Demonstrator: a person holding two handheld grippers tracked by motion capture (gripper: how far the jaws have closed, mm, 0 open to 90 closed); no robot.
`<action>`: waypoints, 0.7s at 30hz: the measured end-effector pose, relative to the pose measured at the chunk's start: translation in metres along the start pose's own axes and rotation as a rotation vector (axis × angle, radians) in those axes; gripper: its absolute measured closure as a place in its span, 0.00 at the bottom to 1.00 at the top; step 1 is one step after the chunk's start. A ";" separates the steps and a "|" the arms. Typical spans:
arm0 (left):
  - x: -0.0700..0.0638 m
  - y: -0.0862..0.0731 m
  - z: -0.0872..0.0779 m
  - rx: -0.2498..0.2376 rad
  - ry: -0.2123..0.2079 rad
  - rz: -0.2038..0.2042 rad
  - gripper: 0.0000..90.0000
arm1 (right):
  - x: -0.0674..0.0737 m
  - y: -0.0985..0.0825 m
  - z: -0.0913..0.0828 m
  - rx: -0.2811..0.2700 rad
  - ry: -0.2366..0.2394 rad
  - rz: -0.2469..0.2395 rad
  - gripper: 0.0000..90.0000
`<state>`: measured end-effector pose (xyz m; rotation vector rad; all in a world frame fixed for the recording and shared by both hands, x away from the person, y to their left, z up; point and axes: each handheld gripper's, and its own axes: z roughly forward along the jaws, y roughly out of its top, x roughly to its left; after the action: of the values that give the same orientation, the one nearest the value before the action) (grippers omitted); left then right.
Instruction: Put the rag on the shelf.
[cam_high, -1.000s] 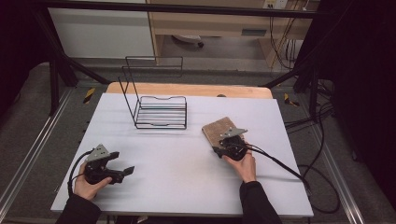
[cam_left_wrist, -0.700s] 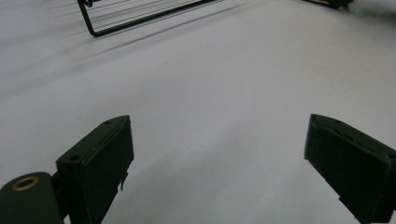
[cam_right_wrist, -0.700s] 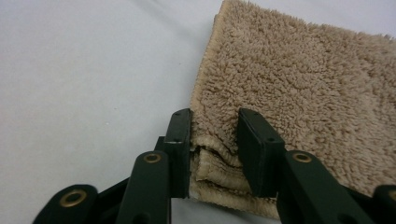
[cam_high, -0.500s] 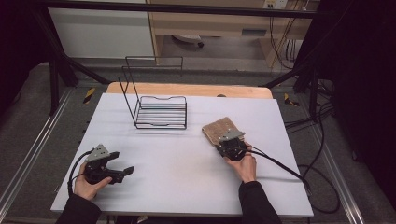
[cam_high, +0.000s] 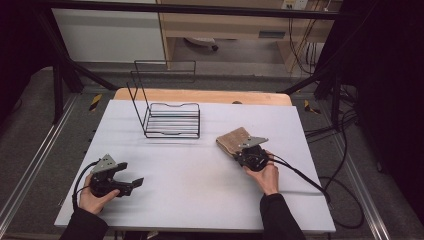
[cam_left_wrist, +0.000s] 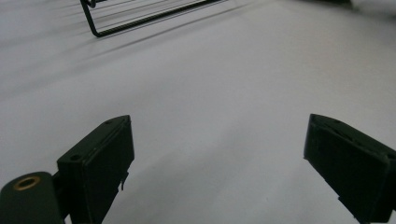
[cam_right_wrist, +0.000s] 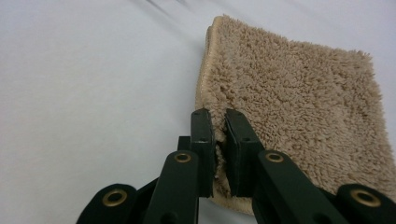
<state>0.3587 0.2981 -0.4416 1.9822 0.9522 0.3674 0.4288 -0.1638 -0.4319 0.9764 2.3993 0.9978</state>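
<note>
nearest the person, the left claw (cam_high: 131, 183) rests low on the white surface (cam_high: 200, 200) at its near left corner, held in the left hand (cam_high: 92, 197). in the left gripper view its two black jaws stand wide apart with only bare surface between them, and nothing touches either one.

a little farther in and over to the right, the right hand (cam_high: 265, 175) holds the right claw (cam_high: 242, 152) down at the near edge of a tan cloth (cam_high: 234, 140). the jaws have just been closing, and in the right gripper view they stand almost together, clamped on the cloth (cam_right_wrist: 299, 102) at its stitched hem, with a thin fold of the fluffy pile pinched between the pads. the claw (cam_right_wrist: 219, 135) bites near the cloth's near left corner as that view shows it; the rest of the cloth spreads away from the jaws, up and to the right, lying flat on the surface (cam_right_wrist: 93, 93). in the high view the cloth lies right of centre, just beyond the claw and touching it.

farther back, left of centre, a black wire rack (cam_high: 170, 117) stands on the surface, well apart from the cloth and from both claws. its low corner shows at the top of the left gripper view (cam_left_wrist: 140, 21).
</note>
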 end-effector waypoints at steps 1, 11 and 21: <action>0.000 0.000 0.000 0.000 0.000 0.000 0.09 | 0.001 0.000 -0.002 -0.003 0.013 -0.003 0.92; -0.001 0.000 0.000 0.001 0.003 0.003 0.09 | 0.024 -0.009 -0.015 -0.031 0.132 -0.016 0.92; -0.002 0.001 0.000 0.005 0.002 0.003 0.09 | 0.045 -0.020 -0.023 -0.025 0.220 -0.014 0.92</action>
<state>0.3580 0.2962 -0.4409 1.9885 0.9519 0.3692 0.3761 -0.1527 -0.4336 0.8802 2.5587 1.1824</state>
